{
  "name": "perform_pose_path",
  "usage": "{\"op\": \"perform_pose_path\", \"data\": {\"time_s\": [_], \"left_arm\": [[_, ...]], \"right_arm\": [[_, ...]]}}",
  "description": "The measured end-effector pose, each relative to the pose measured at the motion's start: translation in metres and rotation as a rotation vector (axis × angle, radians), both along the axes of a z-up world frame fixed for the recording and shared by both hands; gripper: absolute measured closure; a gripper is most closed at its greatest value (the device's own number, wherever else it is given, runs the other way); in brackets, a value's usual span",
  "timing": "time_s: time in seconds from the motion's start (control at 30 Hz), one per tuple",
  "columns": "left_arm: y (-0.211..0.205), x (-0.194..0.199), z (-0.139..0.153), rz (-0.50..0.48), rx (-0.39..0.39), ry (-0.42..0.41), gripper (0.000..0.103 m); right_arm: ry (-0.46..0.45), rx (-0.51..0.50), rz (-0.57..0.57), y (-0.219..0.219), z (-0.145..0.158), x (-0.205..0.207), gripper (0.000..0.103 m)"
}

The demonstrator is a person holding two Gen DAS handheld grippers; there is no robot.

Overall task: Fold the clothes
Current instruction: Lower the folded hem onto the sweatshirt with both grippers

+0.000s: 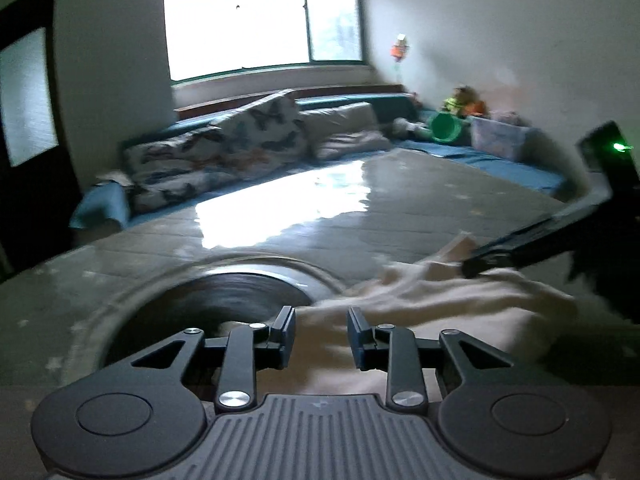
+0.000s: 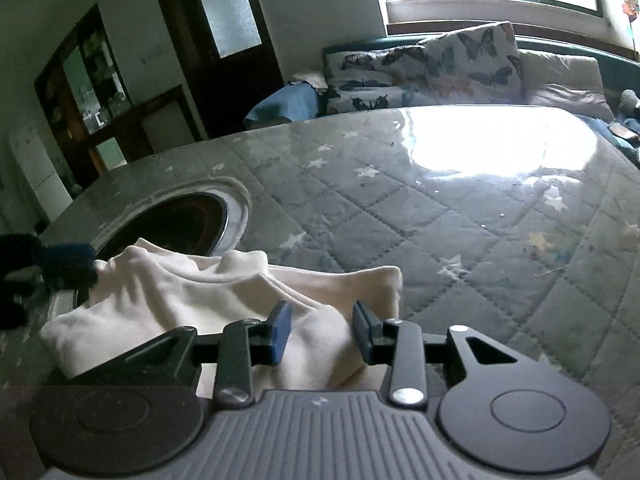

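**A:** Grey quilted star-print table cover point(image 2: 400, 208), dark round hole point(image 2: 188, 220) set in it. Crumpled cream fleece garment point(image 2: 192, 300) lies just beside that hole, partly over its rim.

**B:** Left gripper point(image 1: 321, 334) and right gripper point(image 2: 322, 334) both parted, cloth between the pads, nothing pinched. Bad tug probably drags fabric into the hole.

The near part of the cream garment point(image 2: 168, 300) is hidden behind the right tongs point(image 2: 320, 332). In the left wrist view the round dark opening point(image 1: 240, 292) is smeared by blur, and small bright objects point(image 1: 460, 104), possibly toys, cannot be identified.
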State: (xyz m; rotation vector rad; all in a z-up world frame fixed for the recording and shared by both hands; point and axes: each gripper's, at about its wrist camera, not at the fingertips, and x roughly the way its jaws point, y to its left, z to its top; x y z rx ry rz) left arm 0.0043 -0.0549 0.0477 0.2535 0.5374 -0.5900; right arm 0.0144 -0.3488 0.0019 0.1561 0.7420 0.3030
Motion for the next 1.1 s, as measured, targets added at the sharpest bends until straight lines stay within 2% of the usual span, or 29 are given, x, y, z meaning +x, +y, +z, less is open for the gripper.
{"op": "perform_pose_path", "data": {"time_s": [0.1, 0.13, 0.17, 0.23, 0.33, 0.4, 0.47, 0.57, 0.6, 0.7, 0.83, 0.9, 0.97, 1.0, 1.03, 1.1], "left_arm": [[-0.012, -0.003, -0.010, -0.018, 0.021, 0.015, 0.072], [-0.014, -0.002, -0.014, -0.019, 0.021, 0.028, 0.072], [-0.015, -0.002, -0.017, -0.020, 0.020, 0.042, 0.072], [-0.016, -0.002, -0.021, -0.021, 0.028, 0.057, 0.072], [-0.015, -0.003, -0.025, -0.024, 0.036, 0.070, 0.072], [-0.013, -0.002, -0.025, -0.027, 0.034, 0.078, 0.071], [-0.013, 0.000, -0.027, -0.031, 0.041, 0.087, 0.071], [-0.010, 0.002, -0.025, -0.028, 0.029, 0.095, 0.071], [-0.008, 0.002, -0.022, -0.030, 0.020, 0.093, 0.071], [-0.005, 0.008, -0.011, -0.035, -0.021, 0.090, 0.071], [-0.012, 0.022, -0.001, -0.015, -0.049, 0.070, 0.071], [-0.015, 0.035, 0.002, 0.011, -0.068, 0.082, 0.071], [-0.016, 0.046, 0.001, 0.029, -0.073, 0.099, 0.069], [-0.017, 0.052, 0.000, 0.036, -0.072, 0.119, 0.064], [-0.017, 0.059, -0.003, 0.042, -0.068, 0.149, 0.057], [-0.018, 0.071, -0.009, 0.055, -0.060, 0.208, 0.054]], "right_arm": [[-0.006, -0.002, 0.008, 0.003, 0.002, -0.004, 0.070], [-0.008, -0.004, 0.009, 0.004, 0.003, -0.006, 0.073], [-0.015, -0.020, 0.013, 0.006, 0.004, -0.009, 0.085], [-0.044, -0.078, 0.018, 0.011, 0.006, -0.014, 0.092], [-0.122, -0.187, 0.022, 0.020, 0.013, -0.021, 0.094], [-0.167, -0.242, 0.017, 0.025, 0.019, -0.024, 0.094], [-0.118, -0.247, 0.027, 0.026, 0.011, -0.016, 0.092], [-0.117, -0.268, 0.034, 0.030, 0.008, -0.016, 0.083], [-0.126, -0.267, 0.030, 0.030, 0.011, -0.017, 0.083], [-0.176, -0.232, 0.026, 0.035, 0.026, -0.024, 0.083], [-0.164, -0.155, 0.094, 0.051, 0.034, -0.015, 0.083], [-0.144, -0.135, 0.093, 0.055, 0.031, -0.002, 0.073], [-0.105, -0.099, 0.082, 0.053, 0.026, 0.012, 0.071], [-0.071, -0.084, 0.080, 0.051, 0.022, 0.020, 0.071], [-0.057, -0.082, 0.076, 0.050, 0.020, 0.023, 0.070], [-0.035, -0.089, 0.067, 0.048, 0.014, 0.026, 0.069]]}}
